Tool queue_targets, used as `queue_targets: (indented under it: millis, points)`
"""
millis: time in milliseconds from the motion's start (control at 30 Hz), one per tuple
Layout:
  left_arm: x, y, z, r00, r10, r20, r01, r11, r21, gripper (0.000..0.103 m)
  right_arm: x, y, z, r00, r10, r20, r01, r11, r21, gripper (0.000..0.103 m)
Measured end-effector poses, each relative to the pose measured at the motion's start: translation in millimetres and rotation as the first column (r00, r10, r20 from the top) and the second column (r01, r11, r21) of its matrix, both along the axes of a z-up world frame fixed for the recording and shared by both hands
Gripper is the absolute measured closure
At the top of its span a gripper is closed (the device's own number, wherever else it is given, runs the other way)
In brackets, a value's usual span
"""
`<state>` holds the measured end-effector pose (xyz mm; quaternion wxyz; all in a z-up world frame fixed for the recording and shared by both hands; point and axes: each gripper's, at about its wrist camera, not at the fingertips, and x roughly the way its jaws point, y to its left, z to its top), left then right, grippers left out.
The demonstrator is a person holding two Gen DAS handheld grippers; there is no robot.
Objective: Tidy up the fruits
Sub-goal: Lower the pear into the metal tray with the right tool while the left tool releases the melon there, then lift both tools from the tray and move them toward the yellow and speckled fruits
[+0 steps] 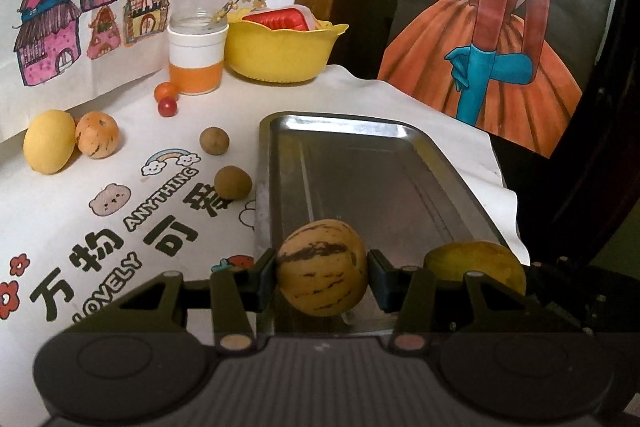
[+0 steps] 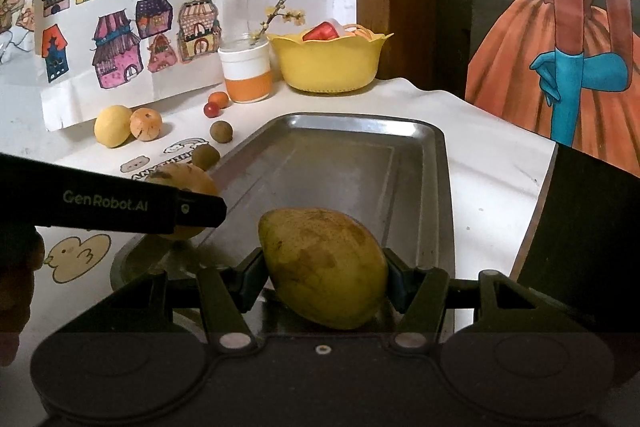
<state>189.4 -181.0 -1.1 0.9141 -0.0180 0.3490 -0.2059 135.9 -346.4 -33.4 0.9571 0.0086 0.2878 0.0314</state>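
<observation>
Left wrist view: the left tool [image 1: 322, 273] is clamped on a striped melon [image 1: 322, 267] over the near end of the metal tray [image 1: 384, 163]. The right tool [image 2: 326, 277] grips a mango [image 2: 324, 267] over the same tray end. On the worktop [image 1: 60, 211] left of the tray lie a lemon [image 1: 49, 141], another striped melon [image 1: 97, 135] and two brown fruits [image 1: 214, 141].

Striped melon [image 1: 322, 267], mango [image 2: 326, 267] over steel tray [image 2: 360, 163].
</observation>
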Motion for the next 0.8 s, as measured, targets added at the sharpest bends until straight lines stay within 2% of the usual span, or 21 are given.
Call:
queue_targets:
  millis: [200,400,500,600,667,800]
  points:
    - [-1.3,-3.0,-0.4,1.000,-0.007,0.010,0.006,1.000,0.026,0.051,-0.4,0.1,-0.9,1.000,-0.001,0.000,0.001,1.000,0.000,0.041]
    - [-2.7,-1.1,0.8,1.000,-0.011,0.011,0.010,1.000,0.019,0.049,-2.8,-0.1,0.9,1.000,-0.005,0.001,0.005,1.000,0.007,0.040]
    - [-5.0,1.6,3.7,1.000,-0.009,0.011,0.009,1.000,0.004,0.043,-9.4,-0.6,5.9,1.000,-0.006,0.018,0.006,1.000,0.007,0.030]
    - [-10.4,5.7,9.3,1.000,0.002,0.026,-0.002,1.000,0.001,0.034,-19.2,-1.9,14.7,0.999,-0.016,0.037,0.015,1.000,0.025,0.022]
    - [-16.2,10.5,15.7,0.999,0.011,0.038,-0.010,1.000,-0.011,0.023,-27.9,-2.0,23.3,0.998,-0.023,0.056,0.022,0.999,0.031,0.016]
    - [-30.6,24.9,32.9,0.996,0.029,0.080,-0.026,0.999,-0.035,0.013,-50.6,0.2,45.0,0.995,-0.035,0.094,0.033,0.999,0.028,0.003]
